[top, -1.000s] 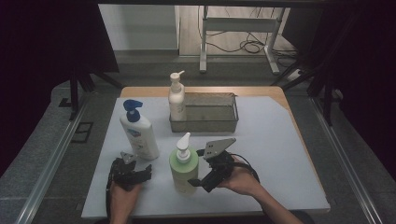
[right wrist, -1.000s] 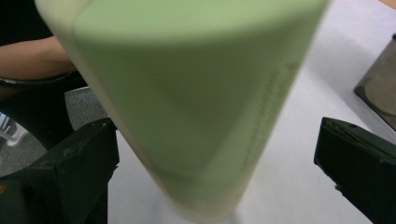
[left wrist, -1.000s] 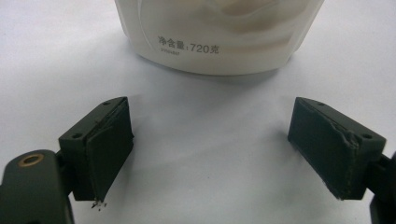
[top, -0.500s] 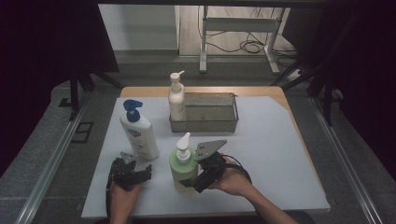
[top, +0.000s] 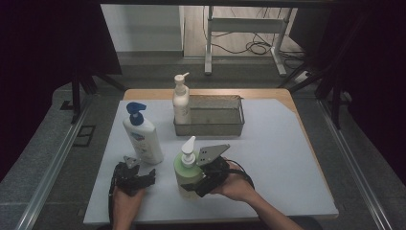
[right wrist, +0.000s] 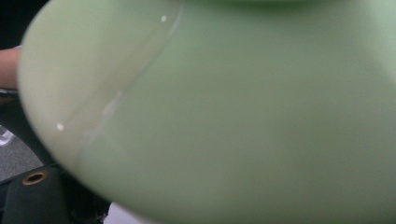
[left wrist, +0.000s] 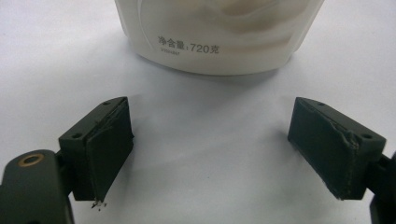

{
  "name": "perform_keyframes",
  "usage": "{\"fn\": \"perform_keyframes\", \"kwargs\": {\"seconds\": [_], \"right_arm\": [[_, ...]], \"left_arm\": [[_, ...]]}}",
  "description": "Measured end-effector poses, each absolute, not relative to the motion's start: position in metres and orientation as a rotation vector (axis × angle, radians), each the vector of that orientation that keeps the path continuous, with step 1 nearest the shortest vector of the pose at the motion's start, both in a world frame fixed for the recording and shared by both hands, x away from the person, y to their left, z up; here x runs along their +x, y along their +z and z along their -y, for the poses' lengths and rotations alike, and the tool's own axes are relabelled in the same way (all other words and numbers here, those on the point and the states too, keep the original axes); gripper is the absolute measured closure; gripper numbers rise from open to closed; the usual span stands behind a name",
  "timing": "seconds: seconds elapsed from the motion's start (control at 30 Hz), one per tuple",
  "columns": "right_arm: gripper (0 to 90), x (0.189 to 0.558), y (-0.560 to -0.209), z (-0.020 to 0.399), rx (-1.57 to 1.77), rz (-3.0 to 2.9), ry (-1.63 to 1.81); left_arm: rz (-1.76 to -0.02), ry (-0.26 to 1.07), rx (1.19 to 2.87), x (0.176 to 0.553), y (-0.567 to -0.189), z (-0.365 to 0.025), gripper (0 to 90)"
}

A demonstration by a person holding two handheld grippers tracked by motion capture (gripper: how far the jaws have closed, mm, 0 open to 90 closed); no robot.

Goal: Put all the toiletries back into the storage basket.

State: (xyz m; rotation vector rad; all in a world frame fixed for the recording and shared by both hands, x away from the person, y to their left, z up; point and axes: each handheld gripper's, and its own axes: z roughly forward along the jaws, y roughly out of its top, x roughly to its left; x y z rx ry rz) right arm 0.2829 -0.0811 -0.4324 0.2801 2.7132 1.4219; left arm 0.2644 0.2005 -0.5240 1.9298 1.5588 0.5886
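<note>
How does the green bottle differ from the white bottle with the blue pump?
The green bottle is shorter and rounder, with a white pump; the white bottle is taller, with a blue pump. The right gripper is at the green bottle's side; the white bottle stands free, just ahead of the open left gripper. Both stand upright on the table.

Upright pale-green pump bottle (top: 187, 173), apparently against the right gripper (top: 201, 184).

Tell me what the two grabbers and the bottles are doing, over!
Left gripper open, empty, facing white bottle. Right gripper against green bottle; grip unclear. Basket behind, nothing blocking.
</note>
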Motion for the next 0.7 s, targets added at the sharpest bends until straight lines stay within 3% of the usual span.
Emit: {"fn": "perform_keyframes", "kwargs": {"seconds": [0.7], "right_arm": [[12.3, 0.290, -0.423, 0.093, 0.389, -2.666, 1.374]], "left_arm": [[-1.557, 0.590, 1.932, 0.264, -0.524, -0.201, 13.8]]}}
